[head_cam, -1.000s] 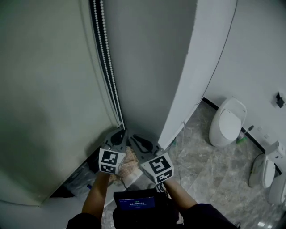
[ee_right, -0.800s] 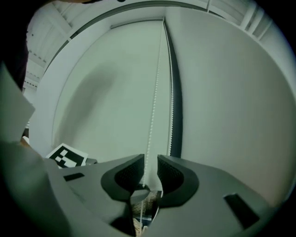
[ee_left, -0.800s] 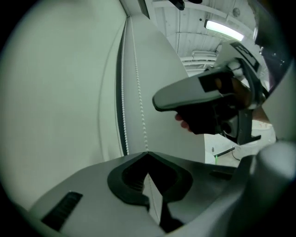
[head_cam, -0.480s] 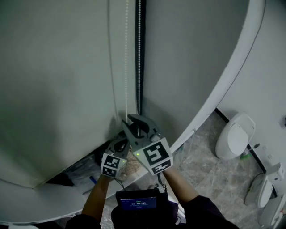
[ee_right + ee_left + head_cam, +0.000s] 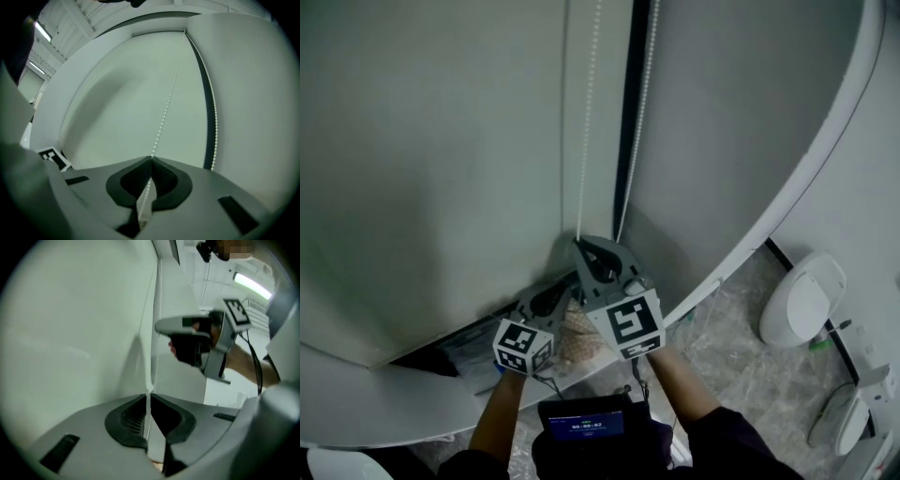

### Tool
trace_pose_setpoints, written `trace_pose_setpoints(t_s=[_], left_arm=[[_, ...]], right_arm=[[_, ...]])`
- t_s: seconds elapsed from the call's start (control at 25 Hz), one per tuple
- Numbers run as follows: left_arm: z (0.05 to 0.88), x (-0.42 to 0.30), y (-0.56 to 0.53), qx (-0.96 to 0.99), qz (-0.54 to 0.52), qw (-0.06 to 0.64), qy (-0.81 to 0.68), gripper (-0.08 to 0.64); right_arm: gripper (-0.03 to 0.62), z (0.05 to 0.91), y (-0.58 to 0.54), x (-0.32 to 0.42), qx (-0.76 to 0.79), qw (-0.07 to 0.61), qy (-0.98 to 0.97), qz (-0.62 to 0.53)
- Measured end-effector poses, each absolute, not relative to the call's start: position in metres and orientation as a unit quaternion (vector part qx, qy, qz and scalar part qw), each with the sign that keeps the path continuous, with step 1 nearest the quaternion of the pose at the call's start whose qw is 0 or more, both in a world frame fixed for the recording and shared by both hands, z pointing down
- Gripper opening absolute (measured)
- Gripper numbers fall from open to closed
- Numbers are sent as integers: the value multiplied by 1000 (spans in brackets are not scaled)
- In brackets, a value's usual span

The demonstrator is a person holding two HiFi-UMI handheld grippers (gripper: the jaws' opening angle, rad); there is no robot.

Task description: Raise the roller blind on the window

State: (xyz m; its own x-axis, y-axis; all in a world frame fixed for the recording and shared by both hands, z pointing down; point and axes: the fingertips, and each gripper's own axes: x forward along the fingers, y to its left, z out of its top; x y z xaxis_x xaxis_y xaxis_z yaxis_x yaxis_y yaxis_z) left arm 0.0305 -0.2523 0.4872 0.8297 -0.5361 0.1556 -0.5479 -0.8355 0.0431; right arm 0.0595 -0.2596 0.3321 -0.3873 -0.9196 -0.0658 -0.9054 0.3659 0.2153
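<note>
The pale grey roller blind hangs down over the window on the left. Its white bead chain drops in two strands beside a dark gap; the second strand runs a little to the right. My right gripper points up and is shut on the left strand, which runs through its closed jaws. My left gripper sits just below and to the left, partly hidden behind the right one. Its jaws are closed on the same thin chain. The right gripper shows above it there.
A white curved wall edge borders the window on the right. Below lie a marble floor, a white toilet and another white fixture. The white sill runs along the bottom left. A small screen sits at my chest.
My right gripper rose from beside the left one, opened, and closed on the chain higher up. The left gripper stayed low. The head view swung, so the chain now hangs nearer the centre.
</note>
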Motion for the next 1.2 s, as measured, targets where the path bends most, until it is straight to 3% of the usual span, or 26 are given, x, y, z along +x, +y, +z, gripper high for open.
trace_pose_setpoints(t_s=[0.2, 0.4, 0.6, 0.8, 0.92, 1.12, 1.2], left_arm=[[396, 18, -248, 955, -21, 19, -296, 12], [339, 19, -237, 953, -22, -34, -301, 12], [338, 12, -234, 937, 15, -78, -341, 11], [369, 5, -233, 925, 24, -74, -372, 10], [397, 2, -232, 924, 44, -41, -378, 9], [467, -5, -227, 911, 102, 9, -400, 9], [488, -3, -223, 907, 119, 23, -403, 9]], right_arm=[[9, 373, -261, 42, 517, 67, -850, -76], [9, 434, -249, 3, 467, 104, -877, -39], [9, 482, -227, -21, 437, 102, -893, 10], [12, 523, -205, -22, 392, 130, -908, 74], [12, 514, -199, 1, 388, 98, -909, 121], [16, 418, -211, 35, 380, -4, -921, 87], [64, 375, -210, 35, 359, -36, -931, 60]])
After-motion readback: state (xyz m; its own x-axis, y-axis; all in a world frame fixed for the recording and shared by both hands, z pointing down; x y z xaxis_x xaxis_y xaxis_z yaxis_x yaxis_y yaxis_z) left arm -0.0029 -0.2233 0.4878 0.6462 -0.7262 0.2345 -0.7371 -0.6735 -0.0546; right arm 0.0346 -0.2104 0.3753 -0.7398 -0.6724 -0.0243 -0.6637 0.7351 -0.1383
